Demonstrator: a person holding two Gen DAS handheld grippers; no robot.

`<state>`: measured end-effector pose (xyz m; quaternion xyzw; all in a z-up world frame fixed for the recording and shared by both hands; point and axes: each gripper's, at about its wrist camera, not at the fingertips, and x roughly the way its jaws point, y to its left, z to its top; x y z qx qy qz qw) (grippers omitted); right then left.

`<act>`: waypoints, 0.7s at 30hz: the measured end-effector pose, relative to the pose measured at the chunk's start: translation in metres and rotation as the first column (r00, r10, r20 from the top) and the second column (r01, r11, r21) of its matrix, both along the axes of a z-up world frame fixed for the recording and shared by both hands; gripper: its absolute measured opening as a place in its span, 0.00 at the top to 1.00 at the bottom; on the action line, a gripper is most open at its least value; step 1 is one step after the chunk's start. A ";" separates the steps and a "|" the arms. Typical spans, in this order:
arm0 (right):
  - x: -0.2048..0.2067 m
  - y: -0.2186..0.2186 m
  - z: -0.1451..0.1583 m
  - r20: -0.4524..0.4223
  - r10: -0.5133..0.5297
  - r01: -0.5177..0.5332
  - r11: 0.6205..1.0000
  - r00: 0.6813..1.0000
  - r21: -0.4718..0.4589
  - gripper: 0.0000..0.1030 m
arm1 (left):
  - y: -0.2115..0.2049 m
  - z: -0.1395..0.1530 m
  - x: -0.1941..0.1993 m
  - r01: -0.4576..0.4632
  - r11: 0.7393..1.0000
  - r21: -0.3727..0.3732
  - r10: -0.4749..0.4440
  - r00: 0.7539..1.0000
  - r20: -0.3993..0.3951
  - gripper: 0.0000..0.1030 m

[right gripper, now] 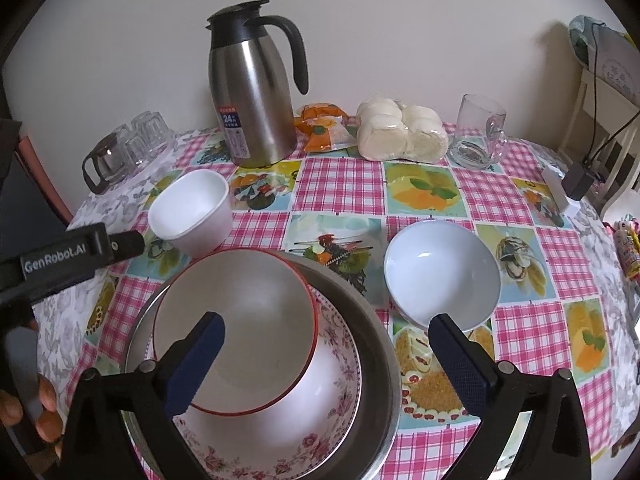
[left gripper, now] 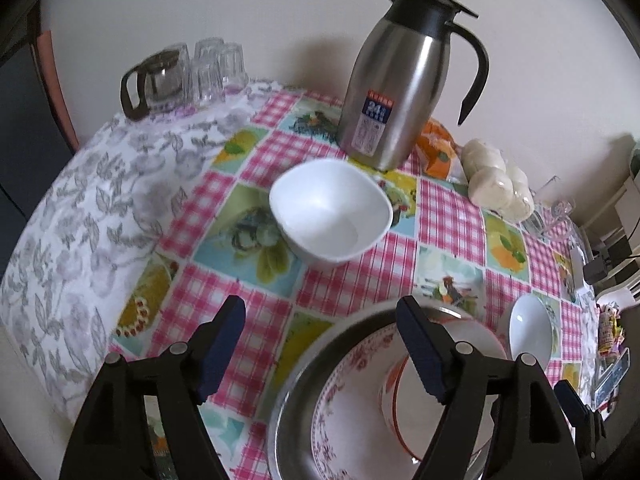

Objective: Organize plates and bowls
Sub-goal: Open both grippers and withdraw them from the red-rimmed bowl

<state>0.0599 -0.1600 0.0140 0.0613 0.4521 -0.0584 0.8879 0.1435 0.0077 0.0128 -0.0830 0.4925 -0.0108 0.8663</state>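
Note:
A metal basin sits near the table's front; a pink-flowered plate lies in it, and a red-rimmed white bowl rests tilted on the plate. The stack also shows in the left wrist view. A squarish white bowl stands behind the basin to the left, and shows in the right wrist view. A round white bowl stands right of the basin, also. My left gripper is open and empty, short of the squarish bowl. My right gripper is open and empty over the stack.
A steel thermos jug stands at the back, with upturned glasses and a glass pot to its left. An orange packet, bagged buns and a glass mug line the back right. The checked tablecloth covers the table.

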 end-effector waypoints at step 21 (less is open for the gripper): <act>0.000 -0.030 0.005 0.061 -0.095 0.093 0.995 0.994 0.043 0.00 | -0.001 0.019 0.053 -0.055 0.998 -0.031 0.058 0.993 0.105 0.11</act>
